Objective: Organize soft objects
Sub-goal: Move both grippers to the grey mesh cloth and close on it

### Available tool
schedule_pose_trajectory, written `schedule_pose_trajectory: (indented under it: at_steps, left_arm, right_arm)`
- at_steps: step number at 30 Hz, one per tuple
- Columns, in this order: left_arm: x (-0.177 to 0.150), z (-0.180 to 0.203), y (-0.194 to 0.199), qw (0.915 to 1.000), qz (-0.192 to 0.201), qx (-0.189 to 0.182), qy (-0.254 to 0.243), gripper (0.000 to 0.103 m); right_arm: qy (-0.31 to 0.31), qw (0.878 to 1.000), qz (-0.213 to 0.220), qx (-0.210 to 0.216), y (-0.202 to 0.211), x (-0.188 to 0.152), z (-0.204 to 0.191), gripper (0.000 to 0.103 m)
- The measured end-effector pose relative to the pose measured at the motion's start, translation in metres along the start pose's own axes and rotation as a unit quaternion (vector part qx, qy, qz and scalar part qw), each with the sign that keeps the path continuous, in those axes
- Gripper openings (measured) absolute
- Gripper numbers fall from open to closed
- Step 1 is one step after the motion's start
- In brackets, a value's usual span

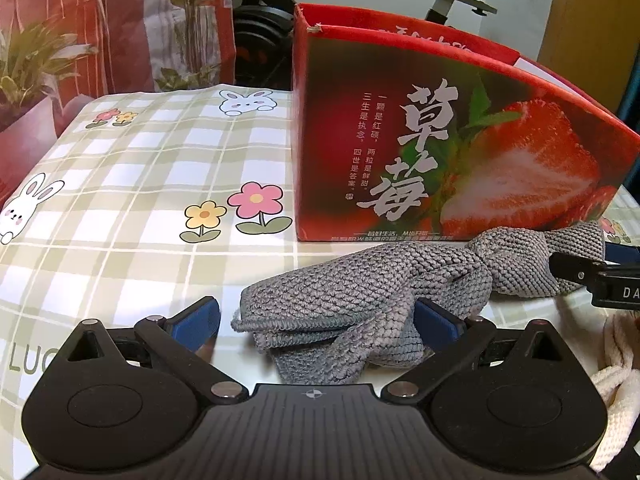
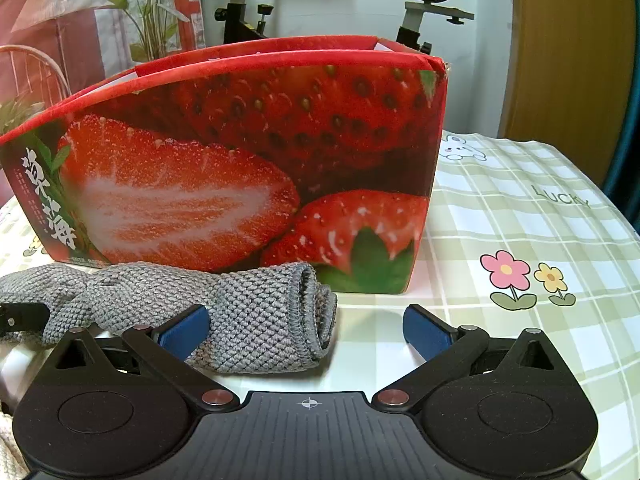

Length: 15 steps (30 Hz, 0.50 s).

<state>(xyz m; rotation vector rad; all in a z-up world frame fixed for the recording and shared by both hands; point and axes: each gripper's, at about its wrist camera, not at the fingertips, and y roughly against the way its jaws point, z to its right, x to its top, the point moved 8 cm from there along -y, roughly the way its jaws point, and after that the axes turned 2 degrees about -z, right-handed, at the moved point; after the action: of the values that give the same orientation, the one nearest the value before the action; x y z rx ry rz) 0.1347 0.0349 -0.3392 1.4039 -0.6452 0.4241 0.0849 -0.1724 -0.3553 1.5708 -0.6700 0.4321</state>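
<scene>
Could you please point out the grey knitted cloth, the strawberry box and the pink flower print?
grey knitted cloth (image 1: 320, 300): left wrist view, folded end.
strawberry box (image 2: 240, 160): right wrist view, front wall.
pink flower print (image 2: 505, 269): right wrist view, blossom.

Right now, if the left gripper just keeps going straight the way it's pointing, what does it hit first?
The grey knitted cloth: its folded end already lies between the open fingers of the left gripper. Beyond it stands the strawberry box, though depth is hard to judge.

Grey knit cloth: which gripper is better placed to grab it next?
Left, probably. The left gripper already straddles the grey knit cloth; the right gripper, also open, has only the cloth's end beside one finger.
</scene>
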Motion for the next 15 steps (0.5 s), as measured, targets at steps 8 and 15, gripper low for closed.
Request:
schedule_pose_trajectory:
  at_steps: [8,15]
  left_arm:
    - [0.002,-0.005,0.003,0.9998,-0.011,-0.017,0.006,0.103]
    - [0.001,-0.012,0.017,0.9991,-0.005,-0.026,0.034,0.091]
  right_arm:
    - [-0.002,1.0,0.003,0.006,0.001,0.0,0.001,0.103]
    - [-0.001,1.0,0.004,0.006,0.001,-0.001,0.002,0.103]
